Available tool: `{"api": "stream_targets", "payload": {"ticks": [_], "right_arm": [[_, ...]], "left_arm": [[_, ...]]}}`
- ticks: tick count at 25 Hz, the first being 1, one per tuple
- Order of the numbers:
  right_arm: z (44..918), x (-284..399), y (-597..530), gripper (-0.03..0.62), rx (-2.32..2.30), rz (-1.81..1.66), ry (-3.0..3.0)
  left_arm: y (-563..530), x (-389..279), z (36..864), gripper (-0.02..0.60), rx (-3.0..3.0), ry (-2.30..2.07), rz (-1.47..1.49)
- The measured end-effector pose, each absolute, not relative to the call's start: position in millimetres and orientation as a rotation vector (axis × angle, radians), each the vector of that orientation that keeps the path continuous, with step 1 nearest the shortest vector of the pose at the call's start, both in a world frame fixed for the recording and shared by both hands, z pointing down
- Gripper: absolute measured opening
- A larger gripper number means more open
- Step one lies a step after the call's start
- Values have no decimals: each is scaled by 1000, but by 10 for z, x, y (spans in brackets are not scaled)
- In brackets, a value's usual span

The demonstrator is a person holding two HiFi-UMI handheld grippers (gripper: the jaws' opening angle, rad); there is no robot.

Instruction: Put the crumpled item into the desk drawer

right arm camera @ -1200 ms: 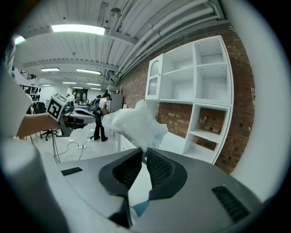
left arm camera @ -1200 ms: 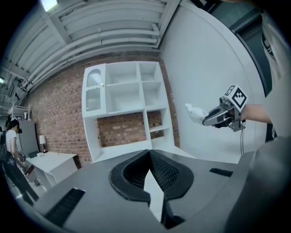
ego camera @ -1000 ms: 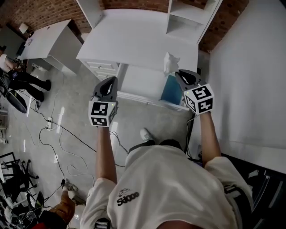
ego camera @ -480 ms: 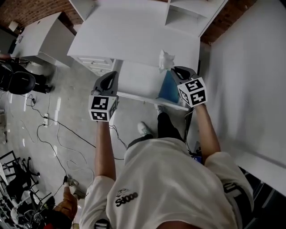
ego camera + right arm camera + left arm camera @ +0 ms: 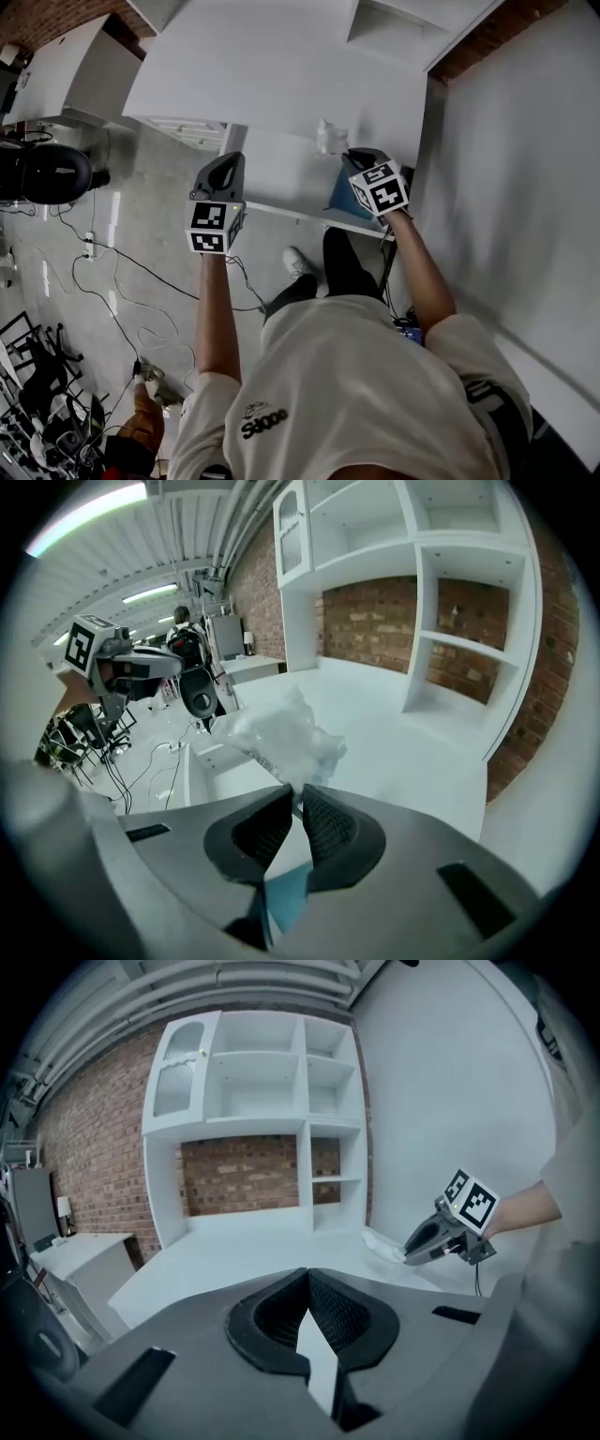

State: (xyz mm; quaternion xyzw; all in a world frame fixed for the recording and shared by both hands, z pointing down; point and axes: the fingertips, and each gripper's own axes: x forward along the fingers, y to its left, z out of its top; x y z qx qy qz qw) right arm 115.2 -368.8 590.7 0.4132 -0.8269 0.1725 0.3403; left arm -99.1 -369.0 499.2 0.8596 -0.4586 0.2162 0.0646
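Note:
The crumpled white item hangs at the front edge of the white desk, above the open drawer. My right gripper is shut on it; in the right gripper view the crumpled item bulges out above the right gripper, whose jaws pinch its lower end. The left gripper hovers at the drawer's left front corner, shut and empty. In the left gripper view the left gripper has its tips touching, and the right gripper shows far right with the item.
A blue thing fills the right end of the drawer. White shelving rises behind the desk against a brick wall. A white wall stands close on the right. Cables trail over the floor on the left, near a black chair.
The head view has shifted, so the desk looks nearer. The right gripper keeps the crumpled item at the desk's front edge over the drawer. The left gripper has hardly moved.

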Motion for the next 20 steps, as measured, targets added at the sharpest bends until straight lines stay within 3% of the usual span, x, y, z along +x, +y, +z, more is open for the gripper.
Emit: {"api": "stream_targets", "payload": {"ticks": [20], "right_arm": [[7698,822,-3778,32,718,574,-1966]], "left_arm": [[-4001,-1172,6002,18,2352,-1365,760]]}}
